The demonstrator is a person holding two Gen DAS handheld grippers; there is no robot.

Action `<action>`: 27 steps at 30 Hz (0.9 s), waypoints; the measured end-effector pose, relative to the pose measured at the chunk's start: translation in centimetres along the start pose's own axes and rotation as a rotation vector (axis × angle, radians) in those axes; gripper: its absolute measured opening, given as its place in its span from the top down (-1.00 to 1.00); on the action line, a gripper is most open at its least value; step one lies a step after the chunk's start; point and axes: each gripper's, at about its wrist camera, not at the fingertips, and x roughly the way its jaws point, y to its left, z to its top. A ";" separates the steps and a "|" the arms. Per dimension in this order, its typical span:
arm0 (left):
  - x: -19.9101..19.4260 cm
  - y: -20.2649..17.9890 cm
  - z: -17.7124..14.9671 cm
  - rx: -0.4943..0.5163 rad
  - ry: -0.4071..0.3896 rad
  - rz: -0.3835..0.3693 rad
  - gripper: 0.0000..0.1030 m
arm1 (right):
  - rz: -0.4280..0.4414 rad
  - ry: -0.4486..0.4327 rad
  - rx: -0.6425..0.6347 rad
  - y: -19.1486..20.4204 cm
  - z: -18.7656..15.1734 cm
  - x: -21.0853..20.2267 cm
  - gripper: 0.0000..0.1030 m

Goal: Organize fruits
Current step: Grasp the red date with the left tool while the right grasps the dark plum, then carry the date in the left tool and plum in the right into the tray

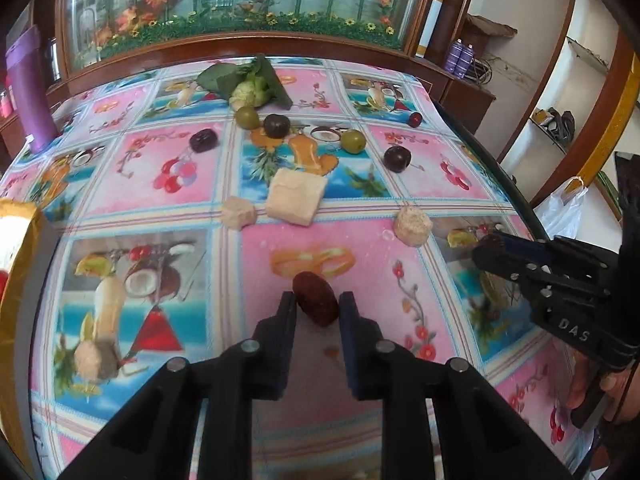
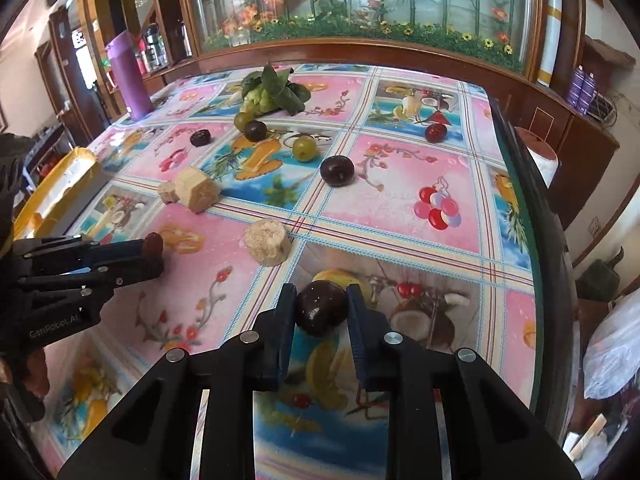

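Dark fruits pinched in both grippers above the patterned tablecloth point(image 1: 168, 184).
Left gripper point(image 1: 317, 304) pinches a reddish-brown date point(image 1: 314, 298) near centre; right gripper point(image 2: 321, 304) pinches a dark plum point(image 2: 320, 308) near right.

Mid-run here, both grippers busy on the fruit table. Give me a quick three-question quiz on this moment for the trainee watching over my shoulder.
1. True or false: the left gripper has its fingers on either side of a reddish-brown date.
2. What sits between the fingers of the right gripper? A) a green fruit B) a dark plum C) a beige block
3. Fill in: at the far end of the tablecloth, the pale green fruit with leaves lies just beyond a ______ round fruit.

Key
1. True.
2. B.
3. Green.
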 end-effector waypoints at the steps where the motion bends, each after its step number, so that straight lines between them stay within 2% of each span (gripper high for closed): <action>1: -0.4 0.2 -0.3 -0.011 0.002 -0.010 0.53 | -0.003 -0.008 -0.005 0.2 -0.2 -0.6 0.53; 13: -7.3 2.4 -4.1 -0.030 -0.056 -0.039 0.53 | -0.006 -0.048 0.003 3.7 -2.3 -5.2 0.53; 20: -11.0 5.6 -5.5 -0.031 -0.097 -0.030 0.53 | 0.002 -0.046 0.001 7.7 -2.9 -5.7 0.53; 27: -13.4 9.8 -6.8 -0.065 -0.125 0.004 0.53 | 0.033 -0.043 -0.037 12.5 -1.5 -4.8 0.53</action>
